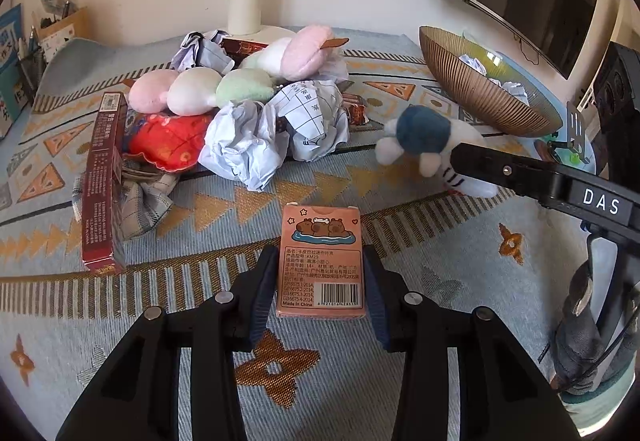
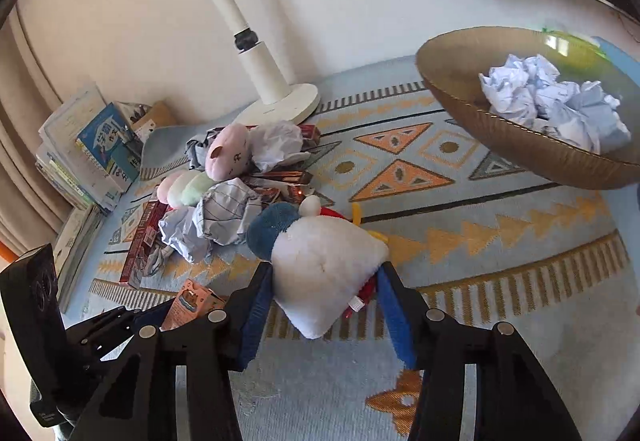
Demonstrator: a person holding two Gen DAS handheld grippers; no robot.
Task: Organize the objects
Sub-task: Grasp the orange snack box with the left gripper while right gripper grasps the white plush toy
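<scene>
A pink card box (image 1: 321, 261) with a cartoon picture and a barcode lies on the patterned rug (image 1: 440, 301). My left gripper (image 1: 320, 283) is shut on it, one pad against each long side. In the right wrist view the same box (image 2: 191, 300) shows at the lower left between those fingers. A white plush toy with a blue cap (image 2: 320, 261) sits between the blue pads of my right gripper (image 2: 326, 295), which is shut on it. From the left wrist view, this plush toy (image 1: 424, 139) hangs at the tip of a black finger (image 1: 500, 169).
A pile of crumpled paper (image 1: 248, 145), pastel plush balls (image 1: 192, 89) and red boxes (image 1: 102, 181) lies behind the card box. A gold bowl (image 2: 520, 157) at the right holds crumpled paper. A white lamp stand (image 2: 276, 105) is by the wall, and books (image 2: 80, 161) are stacked at the left.
</scene>
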